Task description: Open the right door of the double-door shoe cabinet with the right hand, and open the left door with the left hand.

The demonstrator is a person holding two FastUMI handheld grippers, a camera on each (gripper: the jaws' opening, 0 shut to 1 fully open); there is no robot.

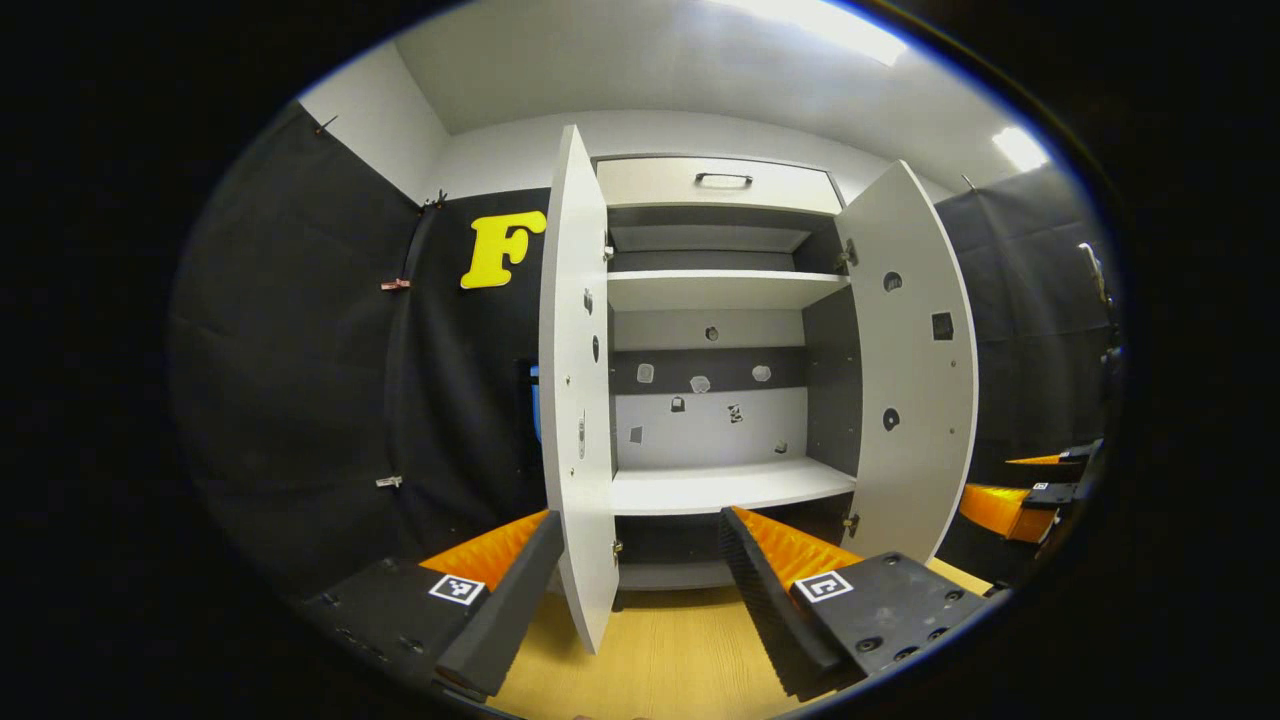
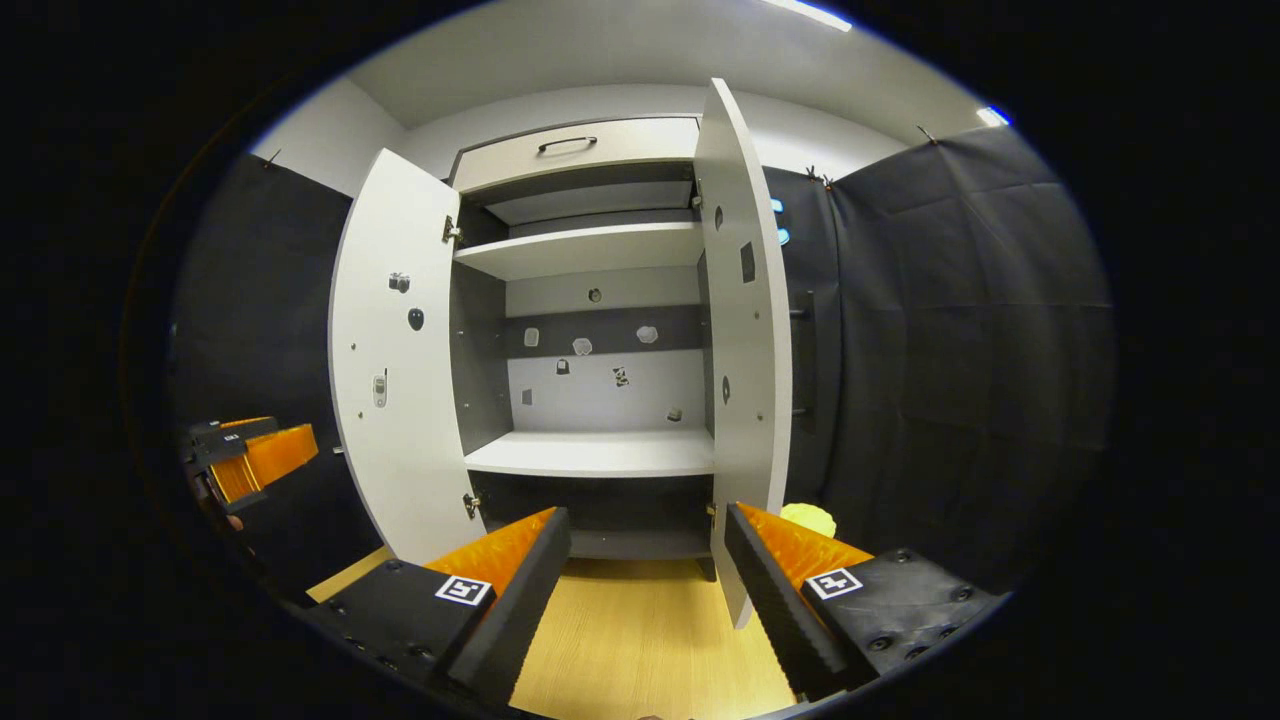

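White laminate, matte, flat slabs: both doors of the shoe cabinet already stand swung out, so I'd call the task essentially done.

Left gripper view, left to right:
- left gripper: fingers spread wide, pinching nothing. Pads black and ribbed, orange wedge backs.
- left door seen edge-on. Its free edge runs vertically and sits in the gap between the fingers, nearer the left one. Can't tell whether it touches that pad.
- interior: white shelves, dark grey back strip, small stickers on the rear panel. Drawer with black bar handle on top.
- right door open, inner face showing, curved by the lens.
- the other gripper's orange wedges sit at far right, beside that door.

Right gripper view, left to right:
- left door open, inner face visible.
- right gripper: fingers spread wide, nothing held.
- right door edge-on, vertical long axis. Its lower edge stands just ahead of the right finger, apart from the pads as far as I can tell.
- floor: light wood-grain.

Judgement: each hand is nearest its own door. Any further swing would be an outward push on the vertical edge. Otherwise back straight out.
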